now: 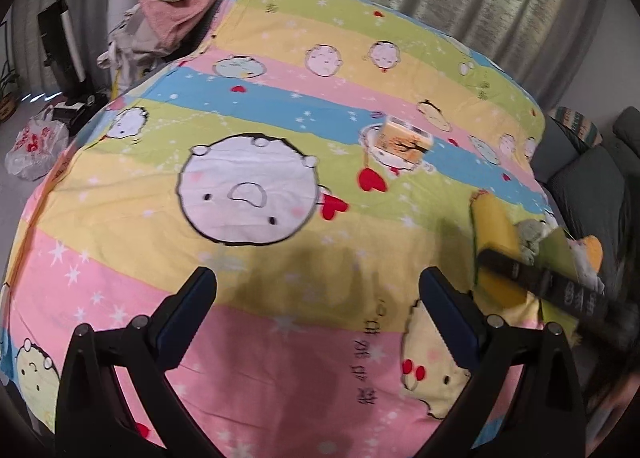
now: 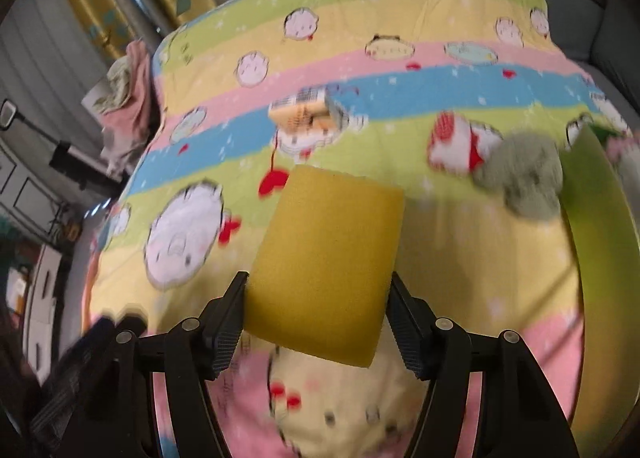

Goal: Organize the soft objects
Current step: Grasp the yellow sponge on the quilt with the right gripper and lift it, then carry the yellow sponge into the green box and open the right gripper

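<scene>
My right gripper (image 2: 316,298) is shut on a yellow sponge (image 2: 326,258) and holds it above the bed. The same sponge (image 1: 494,242) shows at the right of the left wrist view, with the right gripper's dark finger across it. My left gripper (image 1: 318,294) is open and empty over the striped cartoon bedsheet (image 1: 280,105). A tissue pack (image 1: 404,141) lies mid-bed, also in the right wrist view (image 2: 304,113). A grey-green plush (image 2: 524,173) and a red-and-white soft toy (image 2: 456,145) lie to the right, beside a green bin (image 2: 600,217).
A pile of pink and beige cloth (image 1: 180,5) sits at the far left corner of the bed. A white plastic bag (image 1: 36,145) lies on the floor at left. A grey sofa (image 1: 592,185) stands along the bed's right side. Curtains hang behind.
</scene>
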Demonstrator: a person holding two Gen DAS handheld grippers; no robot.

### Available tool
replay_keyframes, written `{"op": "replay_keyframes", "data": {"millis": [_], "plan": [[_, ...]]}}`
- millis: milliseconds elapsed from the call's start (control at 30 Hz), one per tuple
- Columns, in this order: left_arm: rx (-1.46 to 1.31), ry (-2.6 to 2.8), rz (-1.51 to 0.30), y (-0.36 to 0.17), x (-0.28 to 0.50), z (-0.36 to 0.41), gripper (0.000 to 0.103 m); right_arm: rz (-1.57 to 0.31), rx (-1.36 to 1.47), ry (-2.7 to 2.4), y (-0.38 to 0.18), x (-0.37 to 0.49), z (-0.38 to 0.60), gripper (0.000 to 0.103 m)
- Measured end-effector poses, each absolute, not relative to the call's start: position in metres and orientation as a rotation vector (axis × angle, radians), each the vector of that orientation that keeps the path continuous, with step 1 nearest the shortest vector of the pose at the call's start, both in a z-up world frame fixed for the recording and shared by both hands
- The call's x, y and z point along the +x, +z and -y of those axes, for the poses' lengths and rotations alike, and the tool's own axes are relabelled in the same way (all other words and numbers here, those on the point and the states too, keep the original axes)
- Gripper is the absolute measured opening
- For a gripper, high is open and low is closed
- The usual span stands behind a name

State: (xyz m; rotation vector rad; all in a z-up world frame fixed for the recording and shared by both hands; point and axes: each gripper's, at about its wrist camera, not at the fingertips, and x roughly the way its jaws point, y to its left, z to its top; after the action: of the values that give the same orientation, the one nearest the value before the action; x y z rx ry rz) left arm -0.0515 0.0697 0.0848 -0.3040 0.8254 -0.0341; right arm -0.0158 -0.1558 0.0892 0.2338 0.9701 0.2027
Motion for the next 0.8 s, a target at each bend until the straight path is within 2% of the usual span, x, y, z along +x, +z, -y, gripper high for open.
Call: {"op": "replay_keyframes", "data": {"millis": [167,267,333,400,667,733,800], "plan": [[-0.27,-0.073,-0.828,0.085,-0.053,-0.05,0.101,-1.024,0.196,0.22,0.067,-0.033,0.165,0.071],[-0.248,-0.072,-0.839,0.082,-0.053,-0.041,0.101,-1.029,0.171,0.19,0.067,-0.035,0.171,0.079],[-0.241,-0.079,-0.844,0.081,-0.056,-0.035,0.101,-0.992,0.164,0.187,0.073,-0.039,0.177,0.089],[-0.234,-0.097,-0.853,0.079,-0.056,-0.029,0.1,-0.967,0.198,0.187,0.078,-0.042,0.186,0.09],[-0.261,-0.201,-0.908,0.069,-0.053,-0.006,0.095,-0.901,0.385,0.25,0.085,-0.047,0.218,0.089],[-0.293,-0.261,-0.932,0.065,-0.052,0.003,0.089,-0.907,0.406,0.257,0.083,-0.046,0.221,0.074],[-0.314,-0.32,-0.953,0.061,-0.051,0.014,0.077,-0.924,0.429,0.27,0.079,-0.044,0.223,0.069]]}}
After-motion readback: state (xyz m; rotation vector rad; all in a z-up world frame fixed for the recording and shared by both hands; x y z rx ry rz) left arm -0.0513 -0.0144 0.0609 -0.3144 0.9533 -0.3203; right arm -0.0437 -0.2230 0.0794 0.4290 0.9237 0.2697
